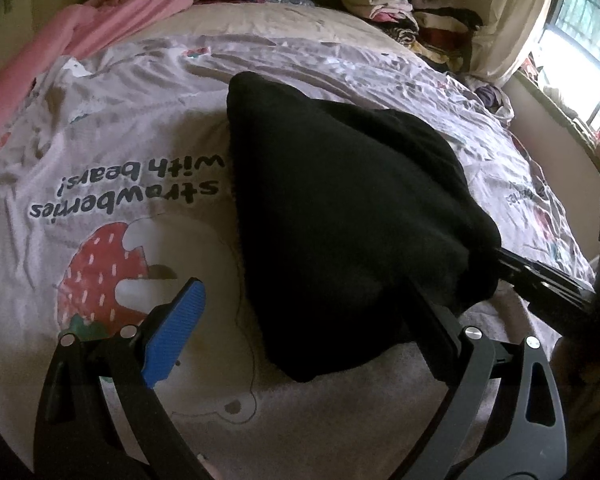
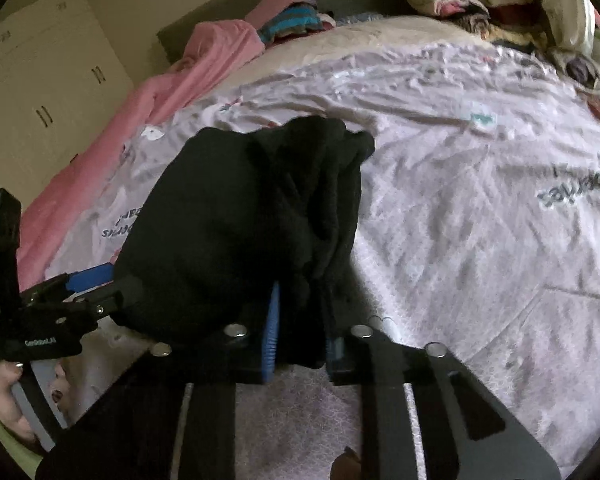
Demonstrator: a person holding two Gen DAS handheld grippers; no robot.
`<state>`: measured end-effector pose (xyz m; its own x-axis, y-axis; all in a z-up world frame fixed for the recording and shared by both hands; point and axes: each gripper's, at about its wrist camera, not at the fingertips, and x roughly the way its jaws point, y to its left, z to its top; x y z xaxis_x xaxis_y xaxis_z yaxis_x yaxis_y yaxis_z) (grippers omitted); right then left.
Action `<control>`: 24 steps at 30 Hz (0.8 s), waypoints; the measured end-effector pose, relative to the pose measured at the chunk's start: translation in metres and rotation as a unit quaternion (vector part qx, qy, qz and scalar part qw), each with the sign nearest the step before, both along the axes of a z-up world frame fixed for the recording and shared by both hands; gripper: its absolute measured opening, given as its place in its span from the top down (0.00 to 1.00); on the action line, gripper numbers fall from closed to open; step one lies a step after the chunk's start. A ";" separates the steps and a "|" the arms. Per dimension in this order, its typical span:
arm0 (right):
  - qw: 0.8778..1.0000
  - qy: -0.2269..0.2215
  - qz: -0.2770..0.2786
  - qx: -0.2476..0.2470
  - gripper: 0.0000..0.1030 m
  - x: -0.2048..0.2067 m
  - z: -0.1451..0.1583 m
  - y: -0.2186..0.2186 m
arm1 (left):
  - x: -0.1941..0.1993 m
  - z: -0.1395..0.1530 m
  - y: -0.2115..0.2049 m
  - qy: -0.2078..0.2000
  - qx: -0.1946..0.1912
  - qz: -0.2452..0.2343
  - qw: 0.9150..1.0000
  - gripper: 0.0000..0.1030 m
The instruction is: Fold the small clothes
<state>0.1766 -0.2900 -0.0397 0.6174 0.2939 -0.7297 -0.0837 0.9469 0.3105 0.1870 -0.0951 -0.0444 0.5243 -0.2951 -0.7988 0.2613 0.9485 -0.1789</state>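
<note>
rumpled printed bedsheet (image 1: 140, 128), clothes piles (image 1: 412, 12) behind, window (image 1: 580, 32).

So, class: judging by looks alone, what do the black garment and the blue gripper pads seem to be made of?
Black garment: probably soft knit or fleece; matte, no shine, drapes in limp folds. Blue pads: likely rubber or moulded plastic; fine ridges show across the face, with a dull finish.
</note>
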 end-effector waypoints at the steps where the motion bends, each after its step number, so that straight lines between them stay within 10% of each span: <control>1: 1.000 -0.008 0.000 0.001 0.90 -0.002 0.004 -0.001 | -0.002 0.002 0.000 -0.006 -0.001 0.000 1.000 0.13; 5: 0.999 0.002 -0.009 -0.035 0.85 0.001 -0.003 0.004 | -0.001 -0.001 -0.002 0.004 0.002 -0.005 1.000 0.13; 17: 0.991 -0.089 -0.060 -0.086 0.15 -0.051 0.040 0.012 | -0.023 0.024 0.013 -0.029 -0.013 0.004 0.999 0.09; 24: 0.981 -0.147 -0.064 -0.109 0.05 -0.092 0.067 0.026 | -0.056 0.038 0.023 -0.066 -0.009 -0.005 0.998 0.09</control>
